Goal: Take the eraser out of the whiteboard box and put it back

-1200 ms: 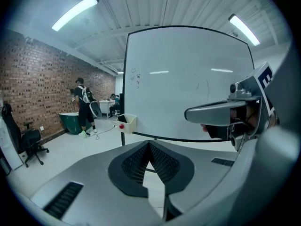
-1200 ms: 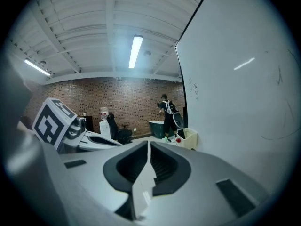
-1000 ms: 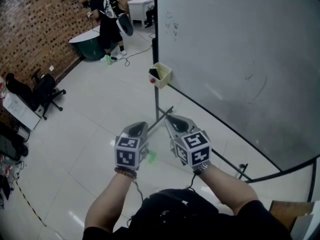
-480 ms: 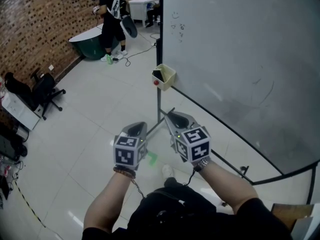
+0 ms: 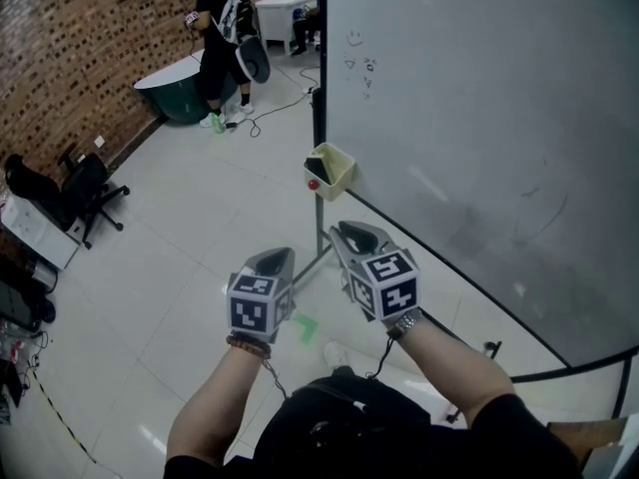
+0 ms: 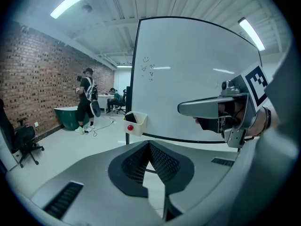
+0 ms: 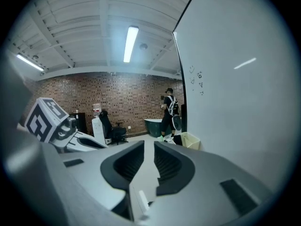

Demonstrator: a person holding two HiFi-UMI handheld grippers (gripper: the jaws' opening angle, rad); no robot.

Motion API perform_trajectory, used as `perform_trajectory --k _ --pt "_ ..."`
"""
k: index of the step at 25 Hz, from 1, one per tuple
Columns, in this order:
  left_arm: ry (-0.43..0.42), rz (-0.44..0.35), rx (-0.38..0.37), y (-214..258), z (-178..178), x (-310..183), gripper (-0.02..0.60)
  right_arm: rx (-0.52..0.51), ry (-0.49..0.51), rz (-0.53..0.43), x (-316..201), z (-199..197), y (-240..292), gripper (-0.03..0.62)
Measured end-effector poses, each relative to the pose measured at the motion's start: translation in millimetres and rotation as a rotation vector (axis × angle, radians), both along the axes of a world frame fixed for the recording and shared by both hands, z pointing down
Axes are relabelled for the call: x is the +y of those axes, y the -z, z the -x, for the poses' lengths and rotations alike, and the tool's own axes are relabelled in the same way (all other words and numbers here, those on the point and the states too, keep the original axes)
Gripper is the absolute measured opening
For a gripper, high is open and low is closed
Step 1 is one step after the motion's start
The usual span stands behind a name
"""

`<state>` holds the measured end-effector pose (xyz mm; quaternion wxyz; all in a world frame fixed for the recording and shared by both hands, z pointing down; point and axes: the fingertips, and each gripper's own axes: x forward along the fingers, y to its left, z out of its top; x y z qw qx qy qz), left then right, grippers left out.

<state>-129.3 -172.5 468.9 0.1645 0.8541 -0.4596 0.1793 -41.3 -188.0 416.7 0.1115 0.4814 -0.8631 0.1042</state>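
Observation:
A pale yellow whiteboard box (image 5: 333, 171) with a red dot hangs at the whiteboard's lower left corner. The black eraser (image 6: 131, 118) stands inside the box (image 6: 136, 123). Both grippers are held out above the floor, short of the box and apart from it. My left gripper (image 5: 281, 256) is shut with nothing in it; its pads meet (image 6: 149, 146). My right gripper (image 5: 345, 232) points toward the box (image 7: 192, 140), and its jaws are opening, with a narrow empty gap (image 7: 148, 149) between them.
The large whiteboard (image 5: 479, 118) on a black stand (image 5: 319, 230) fills the right side. A person with a backpack (image 5: 222, 28) stands by a green tub (image 5: 175, 88) at the back. An office chair (image 5: 85, 188) is at the left by the brick wall.
The person holding the grippers has stepped toward the whiteboard, so the box sits lower in the head view and closer to both grippers. The two grippers keep the same side-by-side pose.

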Motion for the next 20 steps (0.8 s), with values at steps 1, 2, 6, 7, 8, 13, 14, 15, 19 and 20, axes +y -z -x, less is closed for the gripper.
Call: perform_trajectory --k 1,2,6,7,8,13,14,15,19,20 --pt "-0.003 0.006 -0.003 -2 -1 -7 0.000 0.002 -0.001 0.005 -9 -1 -1 0.094" --pt "-0.007 0.010 -0.006 -3 -2 -14 0.000 0.004 -0.002 0.009 -17 -1 -2 0.095" --pt "-0.008 0.026 -0.006 -9 -6 -47 0.000 0.020 -0.002 0.022 -55 -4 -8 0.103" --pt "-0.006 0.032 -0.006 -12 -8 -55 0.000 0.025 -0.002 0.028 -65 -5 -11 0.105" --pt "-0.004 0.039 -0.007 -14 -9 -63 0.000 0.031 0.000 0.034 -75 -6 -14 0.109" --pt "0.006 0.068 -0.007 -28 -14 -101 0.000 0.074 0.015 0.052 -122 -7 -27 0.138" --pt "0.009 0.075 -0.007 -31 -14 -108 0.000 0.083 0.018 0.054 -131 -7 -29 0.141" --pt "0.012 0.083 -0.007 -34 -15 -115 0.000 0.094 0.020 0.055 -140 -7 -32 0.145" --pt "0.028 0.107 -0.008 -46 -16 -142 0.000 0.154 0.030 0.057 -173 -9 -47 0.159" --pt "0.031 0.113 -0.008 -49 -16 -148 0.000 0.168 0.034 0.063 -181 -8 -51 0.161"
